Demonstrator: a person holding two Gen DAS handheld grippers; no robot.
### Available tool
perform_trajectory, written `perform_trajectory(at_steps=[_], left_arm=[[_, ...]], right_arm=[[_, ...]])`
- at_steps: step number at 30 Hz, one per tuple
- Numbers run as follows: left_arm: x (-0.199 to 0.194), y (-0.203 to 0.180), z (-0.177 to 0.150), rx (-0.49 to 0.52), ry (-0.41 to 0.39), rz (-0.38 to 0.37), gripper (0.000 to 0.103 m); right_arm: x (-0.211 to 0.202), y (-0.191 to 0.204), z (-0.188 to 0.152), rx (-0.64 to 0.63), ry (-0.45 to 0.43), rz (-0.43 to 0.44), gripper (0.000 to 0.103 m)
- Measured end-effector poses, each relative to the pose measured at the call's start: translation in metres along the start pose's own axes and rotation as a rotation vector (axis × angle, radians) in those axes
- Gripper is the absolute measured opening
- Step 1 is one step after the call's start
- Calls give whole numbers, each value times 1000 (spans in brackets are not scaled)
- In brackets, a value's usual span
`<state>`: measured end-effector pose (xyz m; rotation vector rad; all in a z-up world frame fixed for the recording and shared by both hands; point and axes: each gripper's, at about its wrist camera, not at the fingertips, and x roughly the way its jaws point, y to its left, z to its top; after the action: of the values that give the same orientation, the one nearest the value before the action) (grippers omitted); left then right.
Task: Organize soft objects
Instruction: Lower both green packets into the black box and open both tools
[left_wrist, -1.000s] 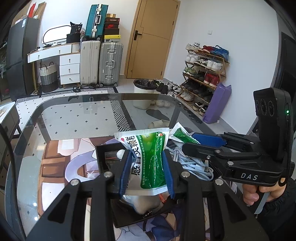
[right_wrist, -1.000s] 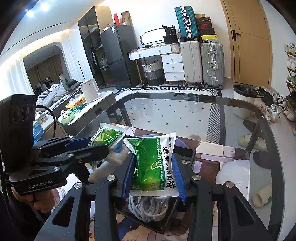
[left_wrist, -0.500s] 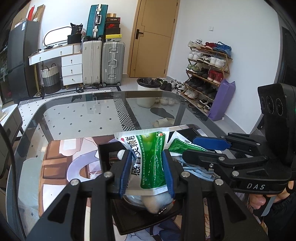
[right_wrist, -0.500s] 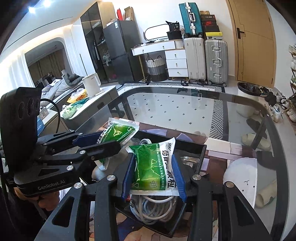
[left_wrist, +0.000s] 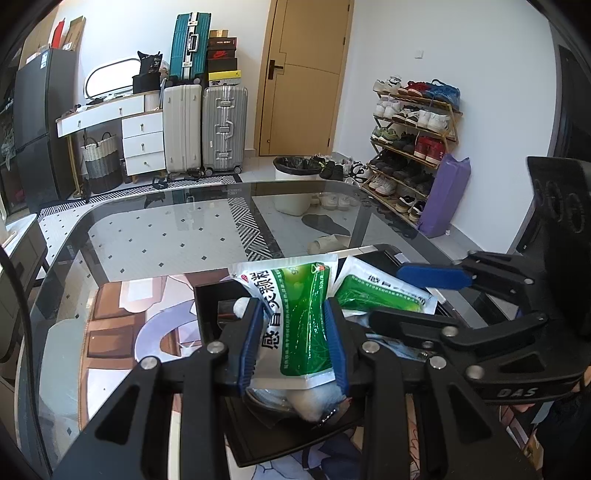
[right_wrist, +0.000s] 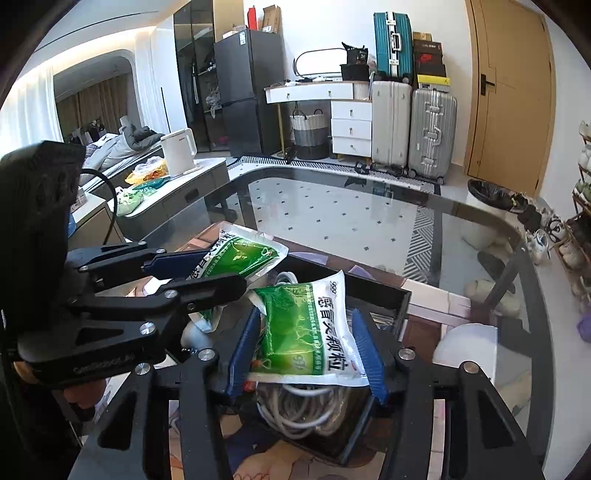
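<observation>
Left gripper (left_wrist: 293, 328): my blue pads (left_wrist: 249, 347) are closed onto a green-and-white sachet (left_wrist: 297, 321), one pad on each long edge. The packet stands upright between them, top edge toward 12 o'clock, bottom seam toward 6. It hangs above the black tray (left_wrist: 207, 310), over a white lump I cannot identify.

Right gripper (right_wrist: 304, 345): fingers closed to the width of a second sachet (right_wrist: 308, 332), gripping it by both side edges. This packet is tilted, its top corner leaning toward 1 o'clock. It sits above a coil of white cable (right_wrist: 306, 406) lying in the tray.

In the left wrist view, the right gripper enters from 3 o'clock with its packet just beside mine, not clearly touching. In the right wrist view, the left gripper enters from 9 o'clock, its packet at about 10 o'clock from mine.

Appearance: both sachets are glossy soft foil, green centre panel, white borders, large black Chinese print. Left one bulges and creases between the pads. Right one shows wrinkles at its upper left corner.

Tray rests on a printed mat (left_wrist: 122, 332) on the glass table (left_wrist: 166, 236).
</observation>
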<state>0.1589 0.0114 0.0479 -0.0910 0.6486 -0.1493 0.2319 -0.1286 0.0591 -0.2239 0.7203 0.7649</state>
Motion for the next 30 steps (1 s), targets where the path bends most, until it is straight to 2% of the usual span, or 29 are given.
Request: perform_trajectory(at_steps=[1, 5, 7, 12, 15, 17, 19, 21, 22, 23, 25, 30], left_arm=[[0, -2, 0, 1, 0, 1, 32], [2, -4, 0, 8, 0, 2, 33], [4, -6, -1, 16, 0, 8, 34], [6, -12, -4, 37, 7, 30, 37], [2, -12, -5, 39, 12, 17, 48], [-2, -12, -7, 48, 11, 19, 58], [-9, -14, -10, 63, 0, 23, 62], [-16, -14, -13, 71, -11, 27, 76], [-20, -14, -14, 70, -22, 26, 89], [-24, -13, -15, 67, -35, 26, 98], [-31, -12, -18, 68, -60, 27, 103], [-40, -7, -24, 71, -70, 57, 103]], right_arm=[[-2, -2, -1, -3, -4, -8, 68], [-16, -5, -8, -16, -27, -26, 77], [-22, -6, -12, -15, -39, -40, 86], [-33, -12, -21, 19, -65, -61, 95], [-37, -14, -28, 41, -74, -58, 99], [-40, -15, -33, 50, -79, -60, 100], [-43, -14, -37, 56, -90, -62, 102], [-46, -14, -40, 64, -105, -60, 102], [-48, -14, -42, 67, -112, -58, 102], [-49, -13, -43, 68, -117, -56, 102], [-50, -12, -47, 66, -121, -56, 102], [-56, 1, -54, 32, -172, -76, 102]])
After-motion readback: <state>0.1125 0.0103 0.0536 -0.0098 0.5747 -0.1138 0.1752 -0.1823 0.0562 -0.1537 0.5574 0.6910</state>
